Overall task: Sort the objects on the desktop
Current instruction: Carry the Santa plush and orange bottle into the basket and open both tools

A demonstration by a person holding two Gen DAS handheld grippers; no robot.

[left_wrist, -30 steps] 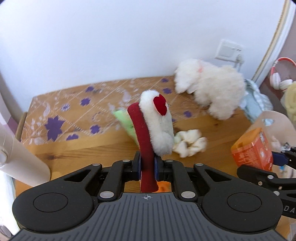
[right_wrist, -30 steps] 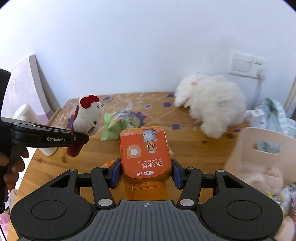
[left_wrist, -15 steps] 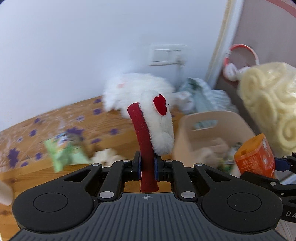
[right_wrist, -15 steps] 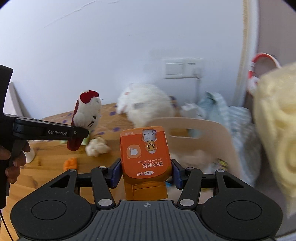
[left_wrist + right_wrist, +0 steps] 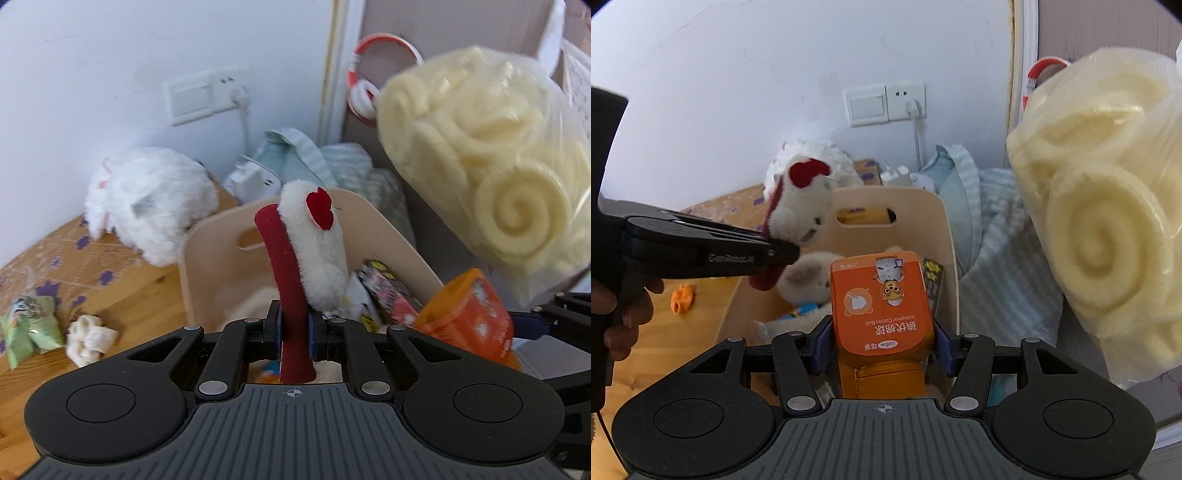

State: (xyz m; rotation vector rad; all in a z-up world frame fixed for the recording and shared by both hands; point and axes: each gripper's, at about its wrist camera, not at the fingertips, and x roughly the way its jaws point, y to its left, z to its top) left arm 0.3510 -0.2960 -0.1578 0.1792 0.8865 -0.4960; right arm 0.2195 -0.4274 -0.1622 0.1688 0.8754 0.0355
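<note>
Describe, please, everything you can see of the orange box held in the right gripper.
The orange box is a small upright pack, apparently card or plastic, with a rounded top face printed with a cartoon figure, a white bear emblem, Chinese characters and "Iodophor Cotton Ball", all upside down to the right wrist camera. A plainer, darker orange section continues below. The right gripper is shut on it, its blue pads pressing both sides. It is held in the air over the near edge of the beige storage bin, touching nothing else visible.
</note>
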